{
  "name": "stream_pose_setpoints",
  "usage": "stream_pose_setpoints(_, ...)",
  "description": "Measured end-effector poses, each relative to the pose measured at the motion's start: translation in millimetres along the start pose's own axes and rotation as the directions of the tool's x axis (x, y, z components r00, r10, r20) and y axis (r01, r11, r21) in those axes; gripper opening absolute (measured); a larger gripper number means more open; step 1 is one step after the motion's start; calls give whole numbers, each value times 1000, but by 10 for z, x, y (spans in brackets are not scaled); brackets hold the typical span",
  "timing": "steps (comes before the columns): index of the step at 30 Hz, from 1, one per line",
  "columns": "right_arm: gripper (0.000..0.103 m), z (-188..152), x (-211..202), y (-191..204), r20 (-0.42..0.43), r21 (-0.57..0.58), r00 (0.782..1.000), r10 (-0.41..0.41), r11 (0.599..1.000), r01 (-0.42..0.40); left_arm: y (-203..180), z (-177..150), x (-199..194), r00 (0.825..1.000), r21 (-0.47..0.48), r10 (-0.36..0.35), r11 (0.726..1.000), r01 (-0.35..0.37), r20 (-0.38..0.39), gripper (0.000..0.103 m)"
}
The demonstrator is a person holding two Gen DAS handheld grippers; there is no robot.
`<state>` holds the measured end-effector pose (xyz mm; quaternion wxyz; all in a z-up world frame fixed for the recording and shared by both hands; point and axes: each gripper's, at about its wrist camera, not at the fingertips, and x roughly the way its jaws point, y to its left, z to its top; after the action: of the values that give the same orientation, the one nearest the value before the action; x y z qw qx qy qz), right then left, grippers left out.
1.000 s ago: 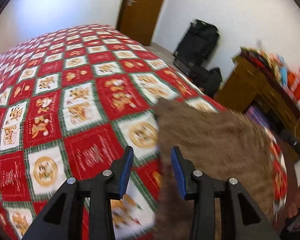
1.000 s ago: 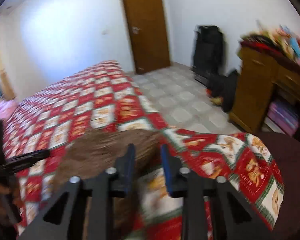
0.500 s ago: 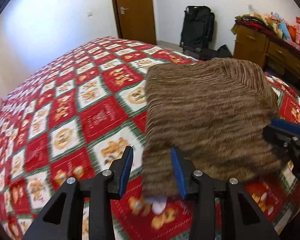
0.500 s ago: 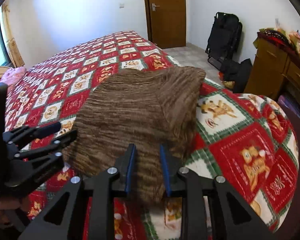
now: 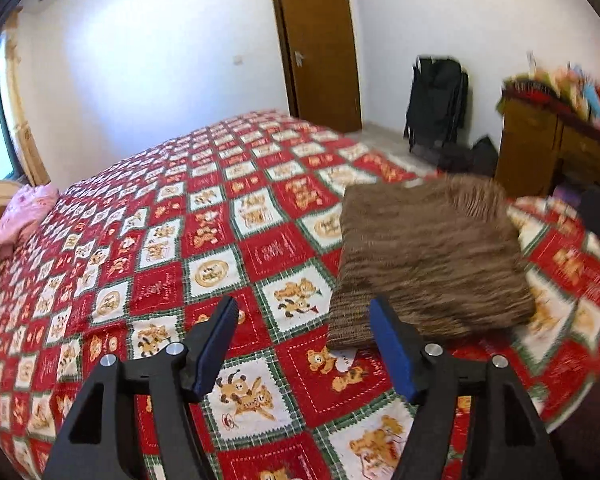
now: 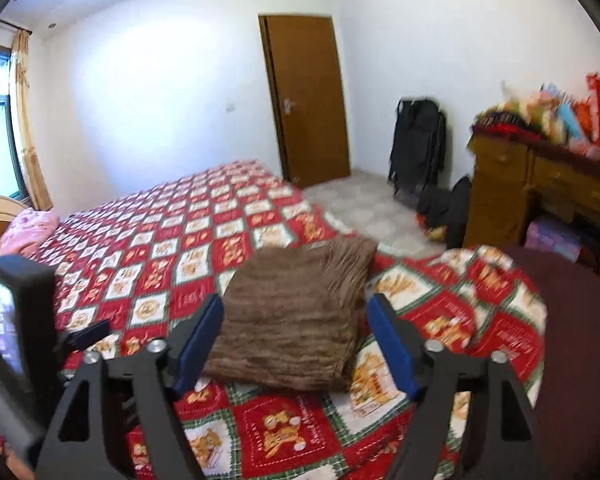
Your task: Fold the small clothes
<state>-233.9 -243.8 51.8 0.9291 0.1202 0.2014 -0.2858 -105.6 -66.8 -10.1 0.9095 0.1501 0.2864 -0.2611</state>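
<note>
A folded brown ribbed knit garment (image 5: 428, 256) lies flat near the corner of the bed, also in the right wrist view (image 6: 296, 316). My left gripper (image 5: 302, 342) is open and empty, held above the bedspread just left of the garment's near corner. My right gripper (image 6: 294, 344) is open and empty, held above the garment's near edge and not touching it. The left gripper's body (image 6: 24, 340) shows at the left of the right wrist view.
The bed has a red, white and green patterned bedspread (image 5: 160, 248). A pink cloth (image 5: 24, 216) lies at its far left. A wooden dresser (image 6: 540, 192) with piled items, black bags (image 6: 420, 148) and a brown door (image 6: 308, 96) stand beyond the bed.
Both grippers have opened, let go of the brown garment and pulled back and up. The garment now lies folded on the bed.
</note>
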Motion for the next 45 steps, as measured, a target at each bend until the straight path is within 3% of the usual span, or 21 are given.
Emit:
stream_pose_setpoints(3, 83, 35, -51, -4, 40, 40, 999, -20, 999, 18, 58, 34, -217, 996, -16, 57, 998, -56, 75, 73)
stream_pose_setpoints(6, 91, 39, -92, -20, 60, 61, 996, -62, 996, 59, 70, 55, -346, 986, -17, 112, 994, -111, 127, 74)
stream_pose_setpoints(10, 91, -134, -181, -50, 91, 86, 990, -107, 991, 99, 101, 70, -431, 984, -49, 84, 996, -78, 154, 76)
stream_pose_setpoints(16, 91, -114, -254, -55, 117, 84, 984, -134, 989, 125, 42, 46, -467, 984, -34, 85, 996, -80, 157, 76)
stream_pose_setpoints(19, 96, -98, -316, 14, 147, 56, 978, -145, 989, 138, 40, 26, -489, 985, -32, 74, 997, -70, 155, 76)
stream_pose_setpoints(45, 98, -117, -349, 5, 142, 72, 979, -146, 988, 137, -62, -25, -543, 984, 5, 74, 997, -76, 160, 77)
